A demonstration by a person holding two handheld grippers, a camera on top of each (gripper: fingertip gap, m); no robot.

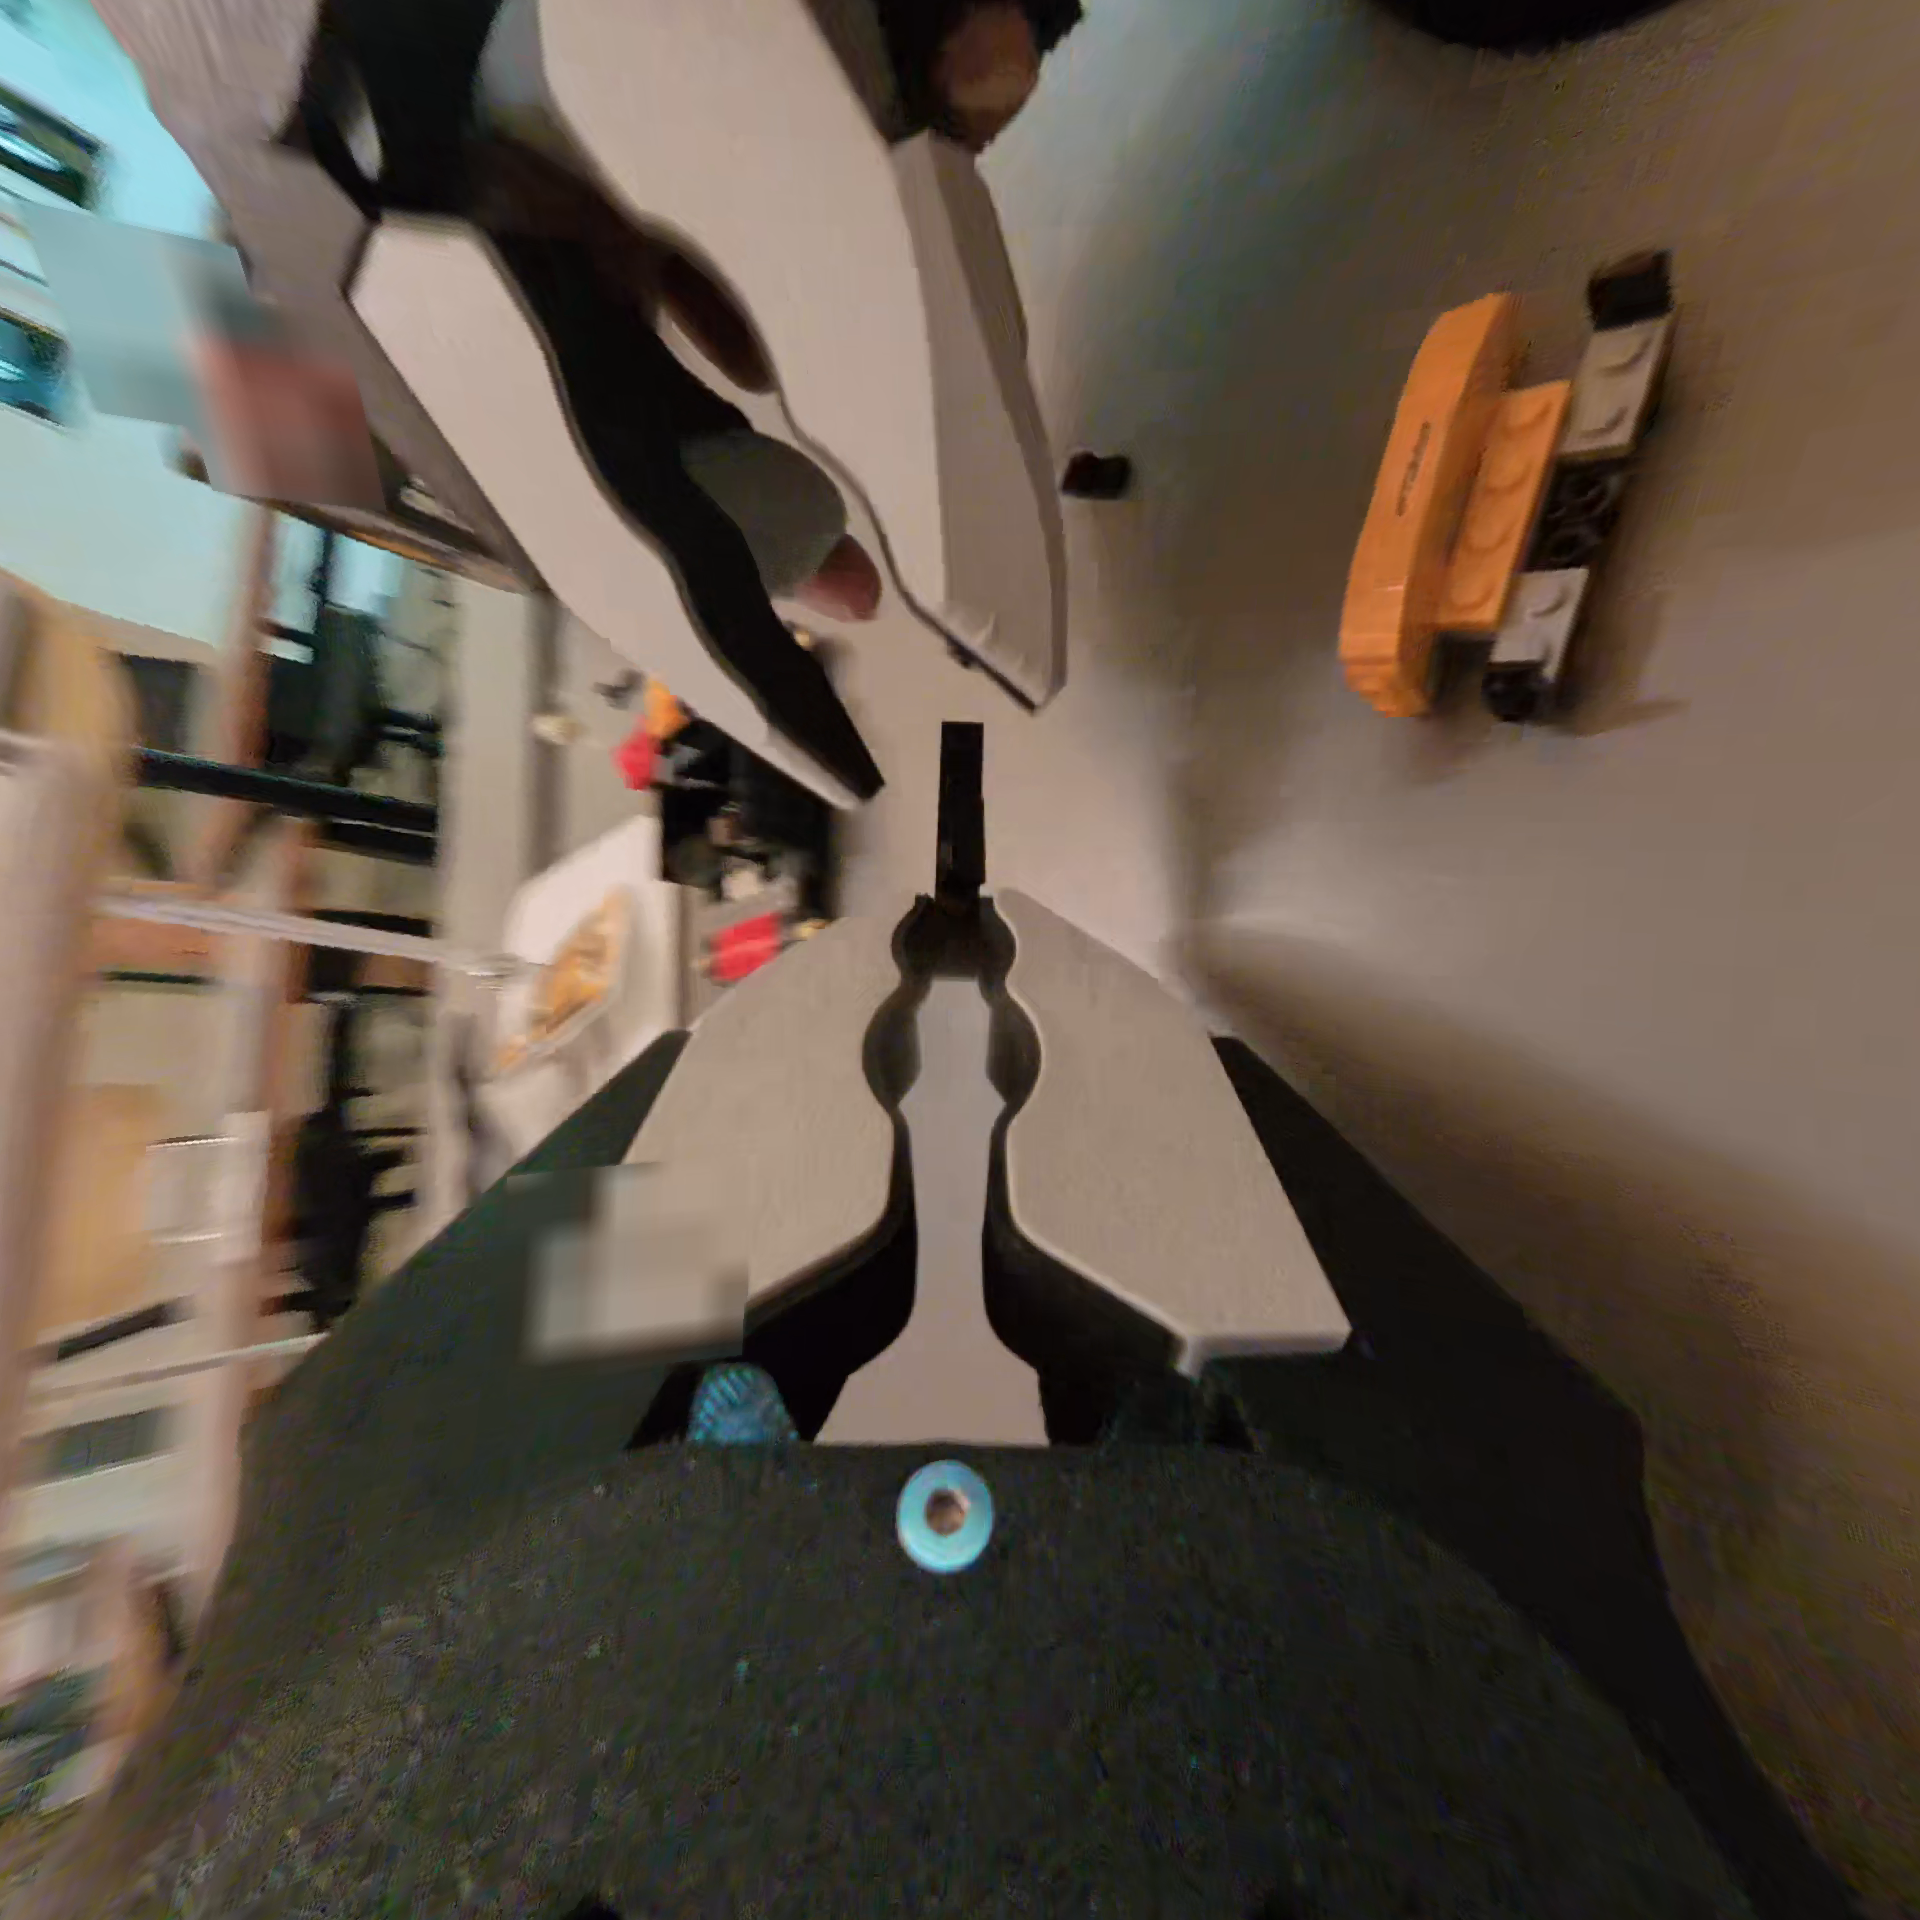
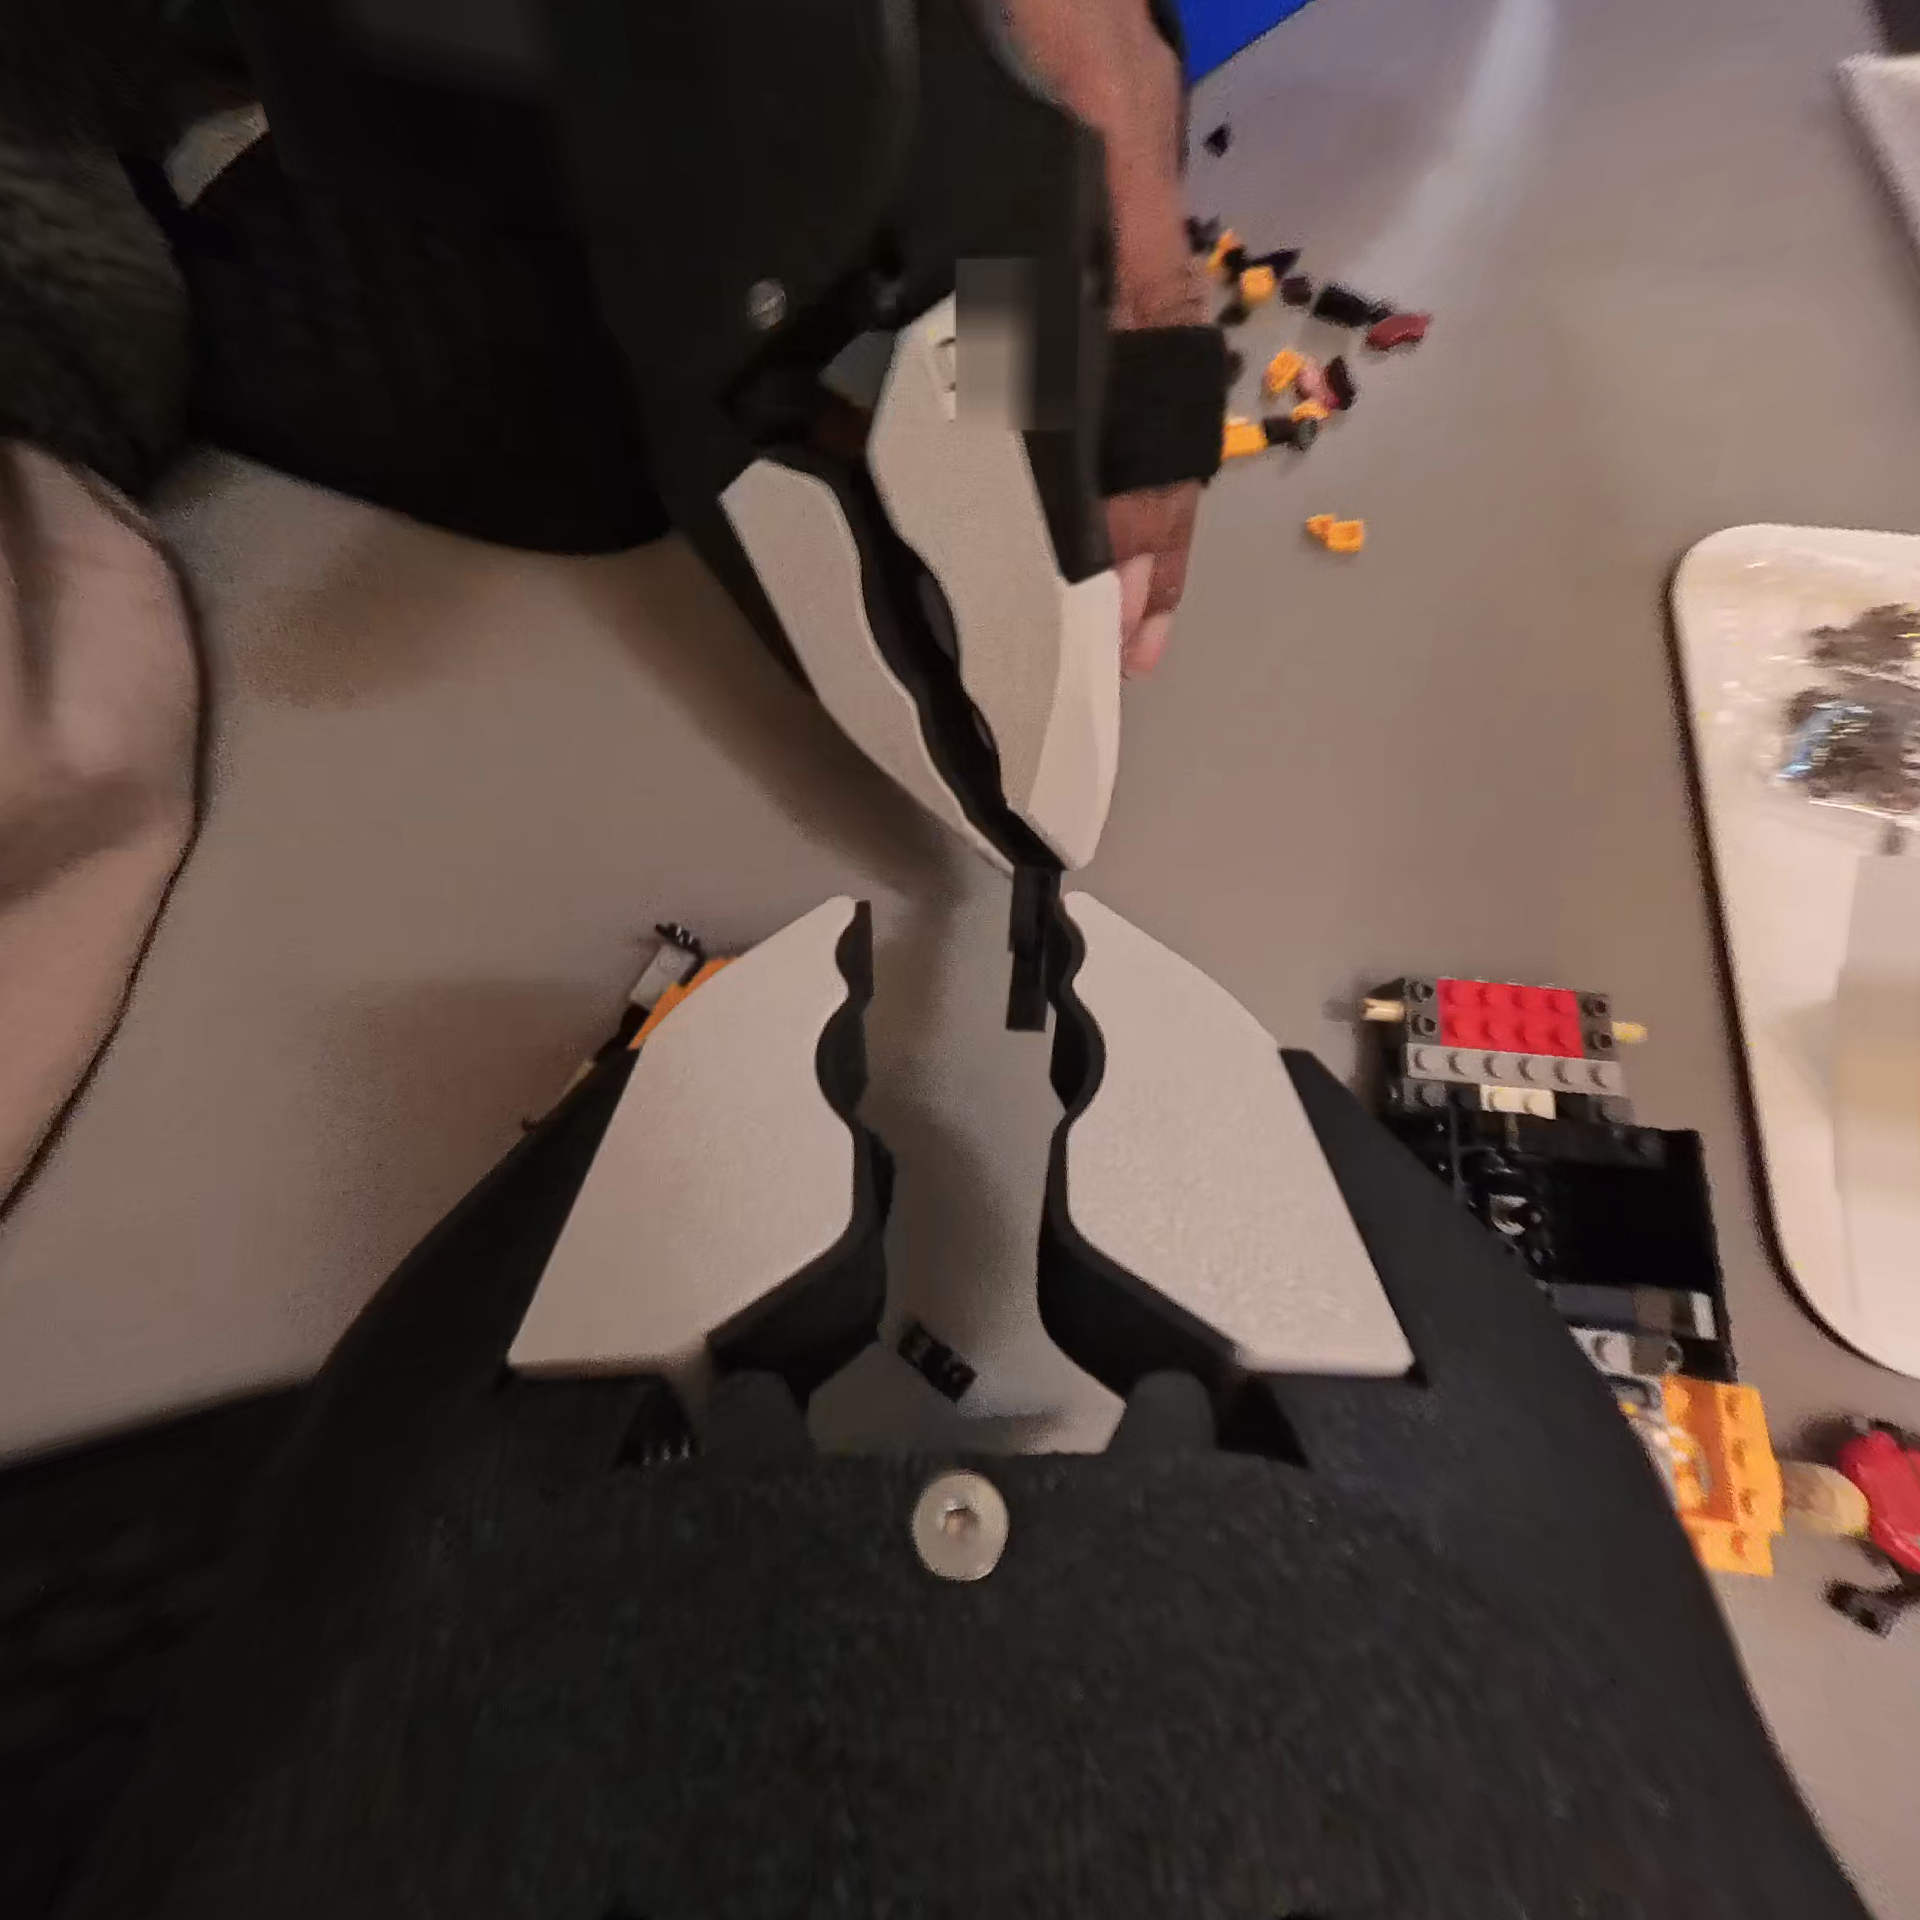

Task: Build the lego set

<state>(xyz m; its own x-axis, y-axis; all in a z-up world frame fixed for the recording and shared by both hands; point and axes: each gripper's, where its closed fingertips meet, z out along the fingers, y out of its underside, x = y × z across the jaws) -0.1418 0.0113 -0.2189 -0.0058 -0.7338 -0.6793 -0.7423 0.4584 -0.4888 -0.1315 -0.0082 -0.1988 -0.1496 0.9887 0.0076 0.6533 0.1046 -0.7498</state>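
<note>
Over a grey tabletop (image 2: pixel 416 883), a person is holding a slim black lego bar (image 1: pixel 960 805) pinched by its near end at the very tips of the left gripper (image 1: pixel 954 914), whose grey-faced jaws are drawn in narrow around it. The bar is pointing straight ahead along that gripper's fingers, its long axis aimed at the right gripper (image 2: pixel 961 914), which is facing it tip to tip. Seen from the right wrist camera, the bar's free end is reaching in between the right gripper's parted jaws, lying close against the right-hand finger (image 2: pixel 1164 1039), with a clear gap on the other side; whether it is actually touching that finger cannot be told. The right gripper is gripping nothing. Judging from this, a hand-over or regrip looks to be under way, and closing would need the bar centred between the jaws.

Just beyond, a partly built black lego chassis topped with a red plate (image 2: pixel 1507 1091) is resting near the right gripper, and an orange-and-grey subassembly (image 1: pixel 1496 499) is lying apart on the table. Farther off, loose orange and dark bricks (image 2: pixel 1288 343) are scattered.
</note>
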